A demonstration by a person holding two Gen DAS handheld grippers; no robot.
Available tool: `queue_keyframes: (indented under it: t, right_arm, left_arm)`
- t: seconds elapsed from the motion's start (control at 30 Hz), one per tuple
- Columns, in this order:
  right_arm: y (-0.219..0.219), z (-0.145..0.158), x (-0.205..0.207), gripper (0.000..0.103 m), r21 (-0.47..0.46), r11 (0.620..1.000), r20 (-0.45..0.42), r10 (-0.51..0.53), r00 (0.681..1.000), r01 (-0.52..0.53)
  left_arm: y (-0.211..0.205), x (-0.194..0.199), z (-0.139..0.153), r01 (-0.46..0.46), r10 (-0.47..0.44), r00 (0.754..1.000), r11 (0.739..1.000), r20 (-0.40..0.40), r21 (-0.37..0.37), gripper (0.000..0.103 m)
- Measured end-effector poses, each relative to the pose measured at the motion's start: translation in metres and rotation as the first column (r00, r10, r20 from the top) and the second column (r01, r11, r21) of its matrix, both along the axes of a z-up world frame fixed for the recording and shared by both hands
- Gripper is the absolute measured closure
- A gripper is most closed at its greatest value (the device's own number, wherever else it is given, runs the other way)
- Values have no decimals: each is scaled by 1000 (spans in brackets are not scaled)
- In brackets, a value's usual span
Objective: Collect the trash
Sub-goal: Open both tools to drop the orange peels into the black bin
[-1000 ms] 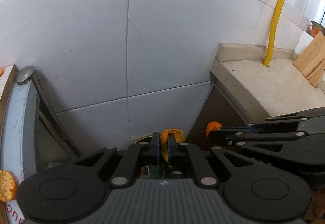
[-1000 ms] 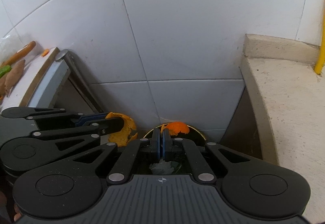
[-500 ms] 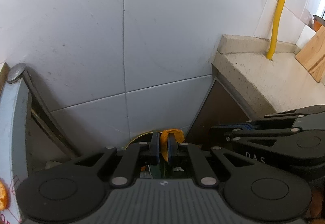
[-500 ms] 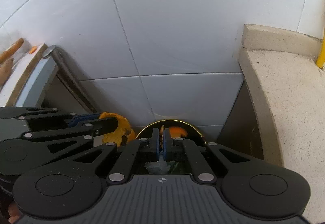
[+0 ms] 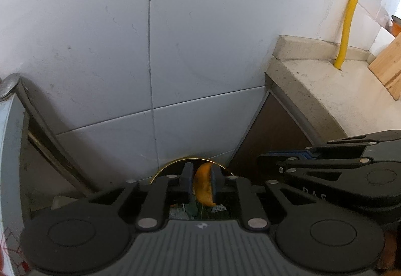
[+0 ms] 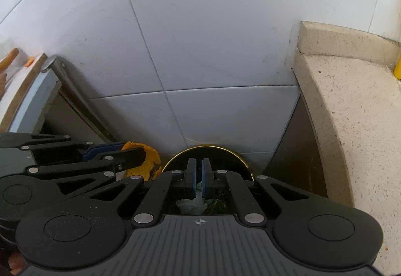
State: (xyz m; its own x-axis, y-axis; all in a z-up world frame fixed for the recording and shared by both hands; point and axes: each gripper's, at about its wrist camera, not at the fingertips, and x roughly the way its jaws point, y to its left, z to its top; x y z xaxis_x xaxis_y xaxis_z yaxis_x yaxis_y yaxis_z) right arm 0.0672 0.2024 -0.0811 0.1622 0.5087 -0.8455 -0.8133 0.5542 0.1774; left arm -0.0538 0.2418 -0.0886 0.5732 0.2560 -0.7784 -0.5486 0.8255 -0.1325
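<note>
Over the bin [image 6: 240,154], your left gripper [image 5: 201,182] is opening around peel [image 5: 204,187]; your right gripper [image 6: 198,177] is clenched, empty.

An orange peel [image 5: 204,185], curled and standing on edge, sits between my left gripper's [image 5: 201,182] opening jaws, directly above the gold-rimmed trash bin [image 6: 244,163] against the white tiles; inside I make out crumpled scraps [image 6: 191,204] (pale paper, perhaps, though I cannot tell).
</note>
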Motion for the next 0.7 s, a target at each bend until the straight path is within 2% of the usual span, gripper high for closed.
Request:
queue_keyframes:
  t: [0.03, 0.1, 0.2, 0.33, 0.7]
  right_arm:
    - [0, 0, 1, 95, -1, 1000, 0, -2, 1000, 2]
    - [2, -1, 1, 94, -2, 1000, -2, -3, 1000, 3]
    - [2, -2, 3, 92, -4, 1000, -1, -8, 1000, 8]
    - [2, -3, 5, 90, -3, 1000, -4, -23, 1000, 23]
    - [-12, 4, 5, 84, 1, 998, 14, -61, 998, 61]
  left_arm:
    - [1, 0, 0, -1, 1, 1000, 1000, 1, -1, 88]
    - [2, 2, -1, -2, 2, 1000, 1000, 0, 1, 78]
    - [3, 3, -1, -8, 8, 1000, 1000, -7, 10, 74]
    - [4, 3, -1, -8, 8, 1000, 1000, -3, 0, 71]
    - [2, 2, 3, -26, 26, 1000, 998, 11, 56, 64]
